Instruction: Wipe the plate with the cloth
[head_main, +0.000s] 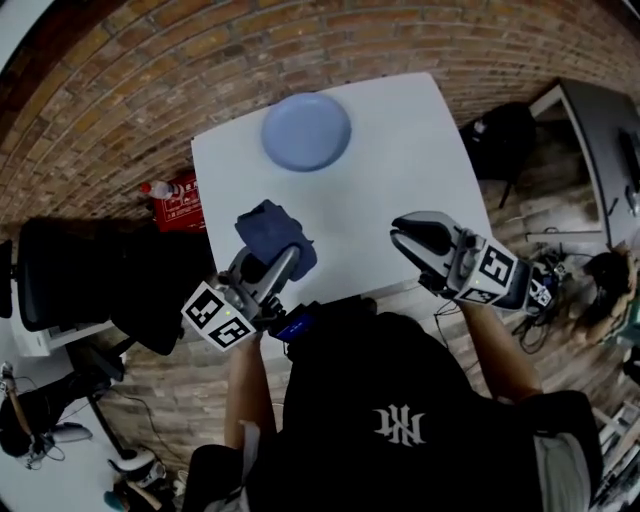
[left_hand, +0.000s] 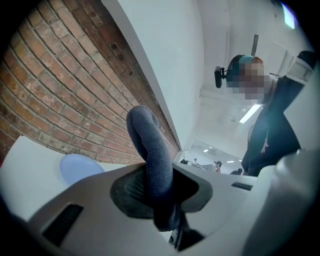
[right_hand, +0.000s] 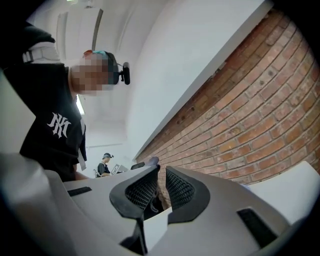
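A light blue plate (head_main: 306, 131) lies at the far side of the white table (head_main: 400, 170); it also shows low on the left as the plate (left_hand: 80, 167) in the left gripper view. My left gripper (head_main: 278, 262) is shut on a dark blue cloth (head_main: 272, 232), held over the table's near left part, short of the plate. The cloth (left_hand: 150, 150) stands up in a fold out of the left gripper (left_hand: 160, 195). My right gripper (head_main: 405, 232) hovers over the table's near right side, shut, and the right gripper (right_hand: 161, 182) has nothing between its pads.
Brickwork surrounds the table. A red extinguisher (head_main: 172, 190) lies by the table's left edge. A black chair (head_main: 70, 270) stands at the left, a black bag (head_main: 500, 135) and a dark desk (head_main: 600, 130) at the right. The person's torso is close to the near edge.
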